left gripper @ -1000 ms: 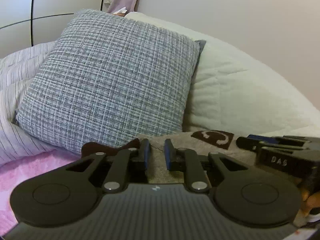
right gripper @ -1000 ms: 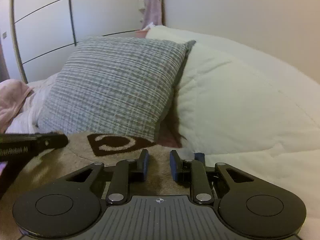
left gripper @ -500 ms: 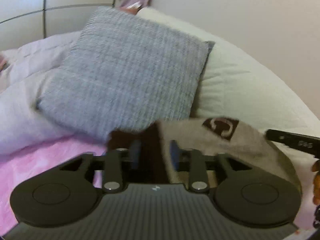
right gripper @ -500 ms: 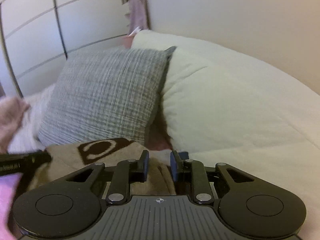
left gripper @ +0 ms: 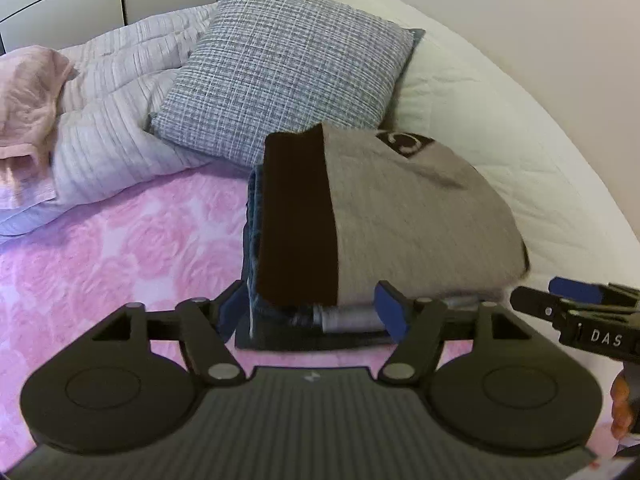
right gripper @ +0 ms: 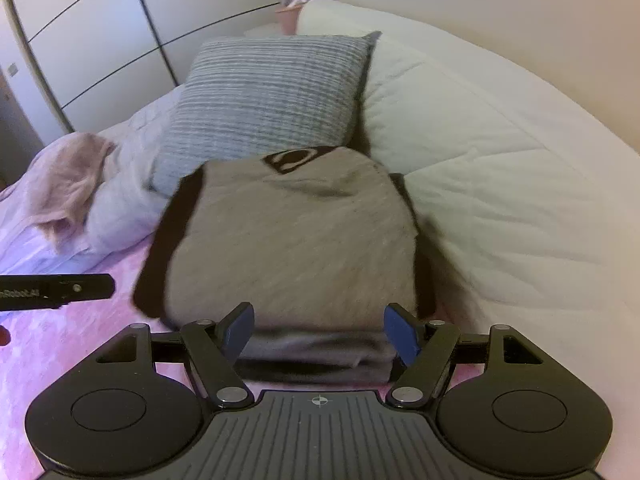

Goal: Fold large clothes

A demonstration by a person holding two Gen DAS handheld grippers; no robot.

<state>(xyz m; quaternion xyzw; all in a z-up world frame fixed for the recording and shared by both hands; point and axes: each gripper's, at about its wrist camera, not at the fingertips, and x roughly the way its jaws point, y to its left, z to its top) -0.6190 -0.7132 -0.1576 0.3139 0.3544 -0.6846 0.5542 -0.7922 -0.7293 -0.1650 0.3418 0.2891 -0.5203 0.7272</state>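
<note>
We see a folded grey sweatshirt (left gripper: 416, 216) with a black side panel and a dark ringed emblem lying on top of a small stack of folded clothes (left gripper: 280, 312) on the pink rose-print bedspread (left gripper: 120, 248), just in front of the woven grey-blue cushion (left gripper: 288, 60). Our left gripper (left gripper: 312, 308) has just been opening and stands wide, blue pads clear of the pile; our right gripper (right gripper: 320, 330) has likewise just spread wide, nothing pinched. The left view alone shows denim (blue, ribbed edges) under the sweatshirt. The right view shows the sweatshirt's soft rounded top and the quilted cream duvet (right gripper: 500, 184) touching it on the right. A crumpled pink cloth (right gripper: 68, 176) lies well apart, left.
</note>
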